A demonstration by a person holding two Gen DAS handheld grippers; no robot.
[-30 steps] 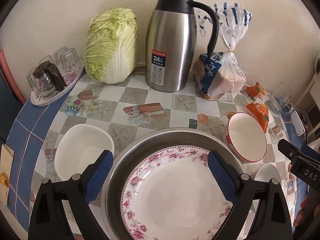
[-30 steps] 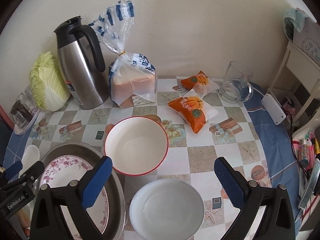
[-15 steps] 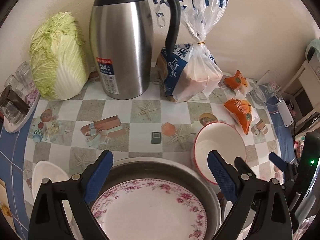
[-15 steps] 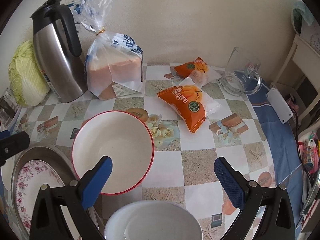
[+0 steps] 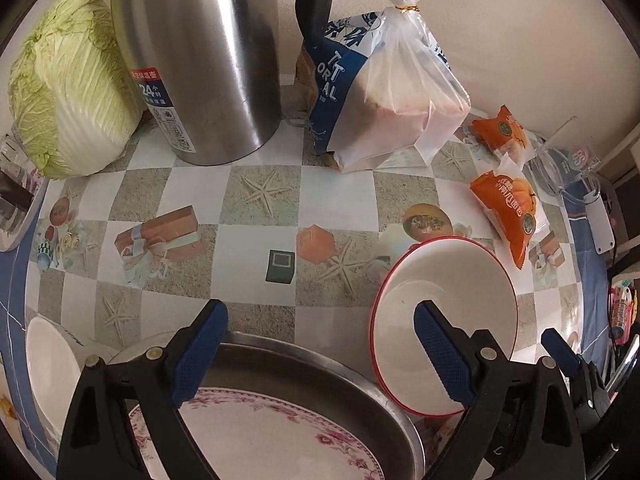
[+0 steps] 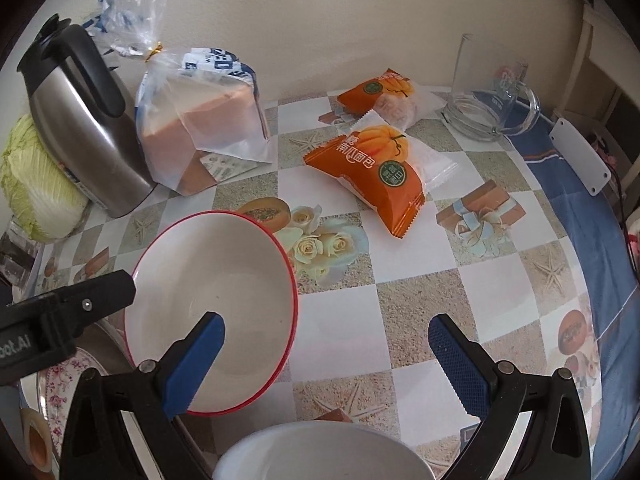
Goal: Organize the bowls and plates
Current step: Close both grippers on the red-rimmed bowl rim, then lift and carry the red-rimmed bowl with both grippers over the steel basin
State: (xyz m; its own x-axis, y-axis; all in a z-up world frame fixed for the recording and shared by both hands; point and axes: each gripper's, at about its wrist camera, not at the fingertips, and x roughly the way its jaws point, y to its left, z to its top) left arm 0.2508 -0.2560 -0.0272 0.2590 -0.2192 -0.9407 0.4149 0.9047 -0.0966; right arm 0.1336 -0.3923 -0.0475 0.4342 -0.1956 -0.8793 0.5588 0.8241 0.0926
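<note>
A white bowl with a red rim sits on the table. A floral plate lies inside a metal basin, whose edge also shows in the right wrist view. A plain white bowl sits at the left. Another white bowl is at the bottom of the right wrist view. My left gripper is open above the basin's far rim, its right finger over the red-rimmed bowl. My right gripper is open, its left finger over the same bowl.
A steel thermos, a cabbage, a bread bag, two orange snack packs and a glass mug stand along the back. A tray of glasses is at the far left.
Both grippers have moved forward and to the right, closing in on the red-rimmed bowl. The basin and plates have slid toward the bottom of the views. Both stay open.
</note>
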